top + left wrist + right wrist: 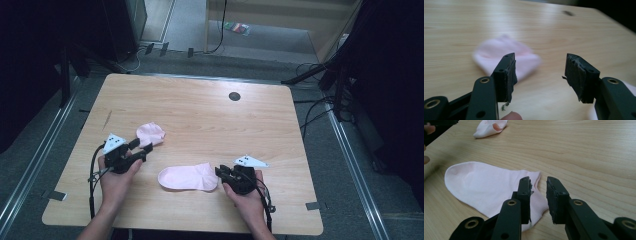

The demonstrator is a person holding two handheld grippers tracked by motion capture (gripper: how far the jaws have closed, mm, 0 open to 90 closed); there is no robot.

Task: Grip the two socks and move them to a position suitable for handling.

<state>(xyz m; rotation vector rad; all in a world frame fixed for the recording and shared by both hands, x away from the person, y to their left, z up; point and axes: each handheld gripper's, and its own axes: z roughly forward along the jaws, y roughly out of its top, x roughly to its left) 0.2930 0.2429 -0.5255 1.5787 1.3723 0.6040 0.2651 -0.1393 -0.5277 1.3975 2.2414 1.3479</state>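
Two pink socks lie on the wooden table (pixel 210 115). One sock is bunched up (pixel 150 133) at the left; the other lies flat (pixel 188 177) near the front middle. My left gripper (pixel 140 146) is just short of the bunched sock (pixel 499 53), jaws wide open and empty (pixel 540 65). My right gripper (pixel 221 172) is at the flat sock's cuff end. Its jaws (pixel 539 183) stand a narrow gap apart over the cuff edge of the flat sock (pixel 486 185), not closed on it. The bunched sock (pixel 490 127) shows farther off.
A dark round hole (pixel 234 96) marks the table's far side. Cables run over the floor at the right (pixel 315 110), and a small coloured packet (pixel 237 27) lies on the floor beyond. Bare wood stretches across the far half of the table.
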